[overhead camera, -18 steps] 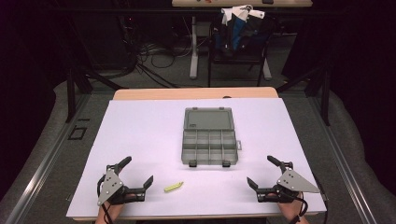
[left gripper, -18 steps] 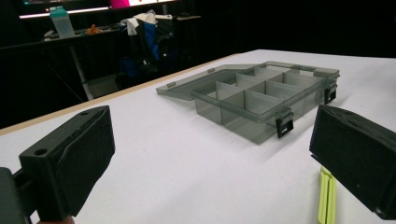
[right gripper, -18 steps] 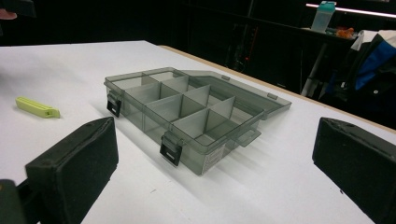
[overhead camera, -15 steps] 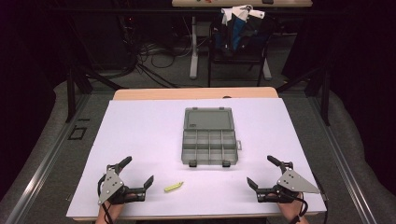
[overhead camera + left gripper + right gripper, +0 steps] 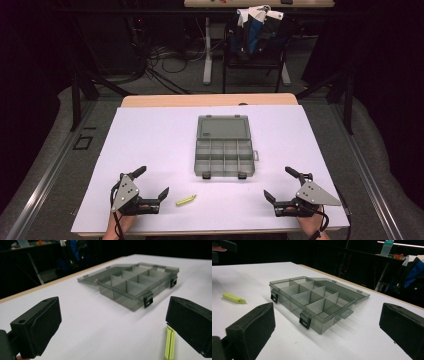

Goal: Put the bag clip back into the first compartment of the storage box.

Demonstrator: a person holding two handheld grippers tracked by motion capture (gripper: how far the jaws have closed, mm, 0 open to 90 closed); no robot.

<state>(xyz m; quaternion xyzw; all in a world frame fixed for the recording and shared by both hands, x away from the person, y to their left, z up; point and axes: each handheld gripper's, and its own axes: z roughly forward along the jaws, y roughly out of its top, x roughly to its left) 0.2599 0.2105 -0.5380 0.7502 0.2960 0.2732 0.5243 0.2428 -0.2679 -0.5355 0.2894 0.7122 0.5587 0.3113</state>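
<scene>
**Near the front edge: a thin clip that could skid away**

Near the table's (image 5: 150, 125) front edge, left of its middle, lies a small yellow-green clip (image 5: 185, 200), flat on the white surface. The left gripper (image 5: 156, 186) rests at the front left corner region with its jaws spread wide and nothing between them; in the left gripper view the clip (image 5: 169, 343) shows just inside the right-hand jaw. The right gripper (image 5: 281, 186) sits toward the front right corner, jaws likewise spread and empty, well apart from the clip. A grey compartment box (image 5: 224, 157) stands open at the middle of the table, lid folded back toward the far edge, every compartment seemingly bare.

The likely trouble is the pick itself. The clip is low and slim, so jaws closing from above may scrape the table and push it forward instead of catching it, or pinch one end and flip it. A skid toward the front edge could send it off the table. Carried loosely, it might drop onto a divider or the wrong compartment. A careless sweep could also nudge the light box or knock its black latches (image 5: 148, 301).
</scene>
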